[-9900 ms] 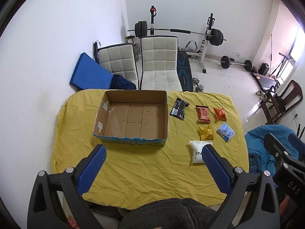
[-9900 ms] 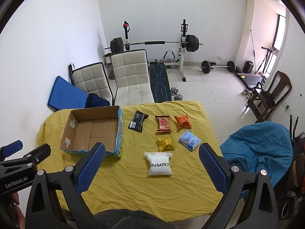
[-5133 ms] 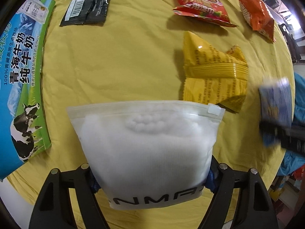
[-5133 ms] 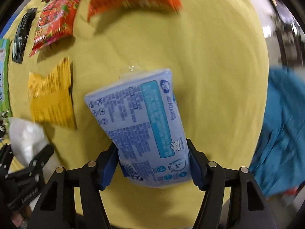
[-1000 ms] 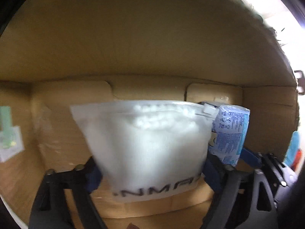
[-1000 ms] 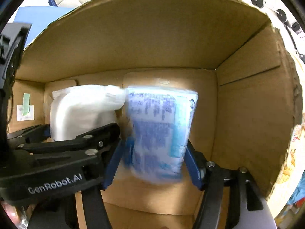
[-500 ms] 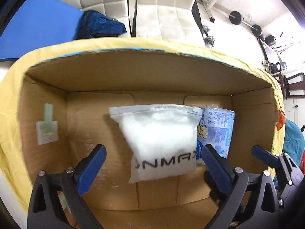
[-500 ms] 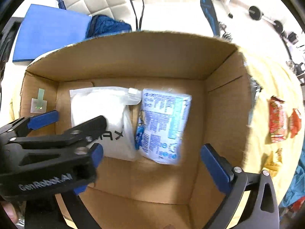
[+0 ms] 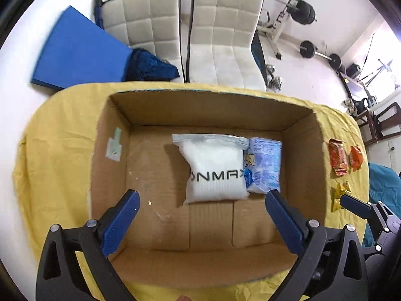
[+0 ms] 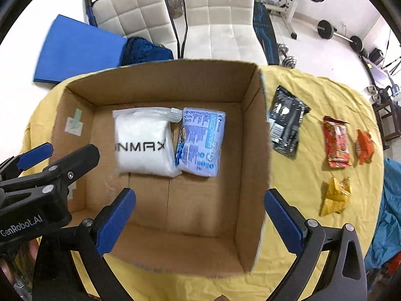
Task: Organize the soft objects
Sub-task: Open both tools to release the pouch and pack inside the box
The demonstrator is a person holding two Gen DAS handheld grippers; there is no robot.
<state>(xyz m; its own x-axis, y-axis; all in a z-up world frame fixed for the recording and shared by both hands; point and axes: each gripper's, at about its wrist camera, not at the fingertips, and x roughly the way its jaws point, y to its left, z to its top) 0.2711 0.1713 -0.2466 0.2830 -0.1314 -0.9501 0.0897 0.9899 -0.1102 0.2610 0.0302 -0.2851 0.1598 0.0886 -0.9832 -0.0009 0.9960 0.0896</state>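
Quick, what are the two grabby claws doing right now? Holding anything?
Left gripper: jaws open, holding nothing, above the cardboard box.
Right gripper: jaws open, holding nothing, above the same box.

left gripper [image 9: 200, 208] and right gripper [image 10: 198, 205], jaws wide apart, empty

One cardboard box [image 10: 253, 150] on one yellow-covered table [image 10: 313, 250]. Two soft packs inside it: one white pouch [image 10: 142, 143], one pale blue packet [image 10: 200, 143], side by side, touching. Four snack packets loose on the cloth right of the box: one black [image 10: 287, 128], one red [image 10: 337, 143], one orange [image 10: 364, 146], one yellow [image 10: 334, 197]. Two white padded chairs [image 10: 213, 17] at the far side. Two grippers: left [image 9: 201, 215], right [image 10: 199, 213].
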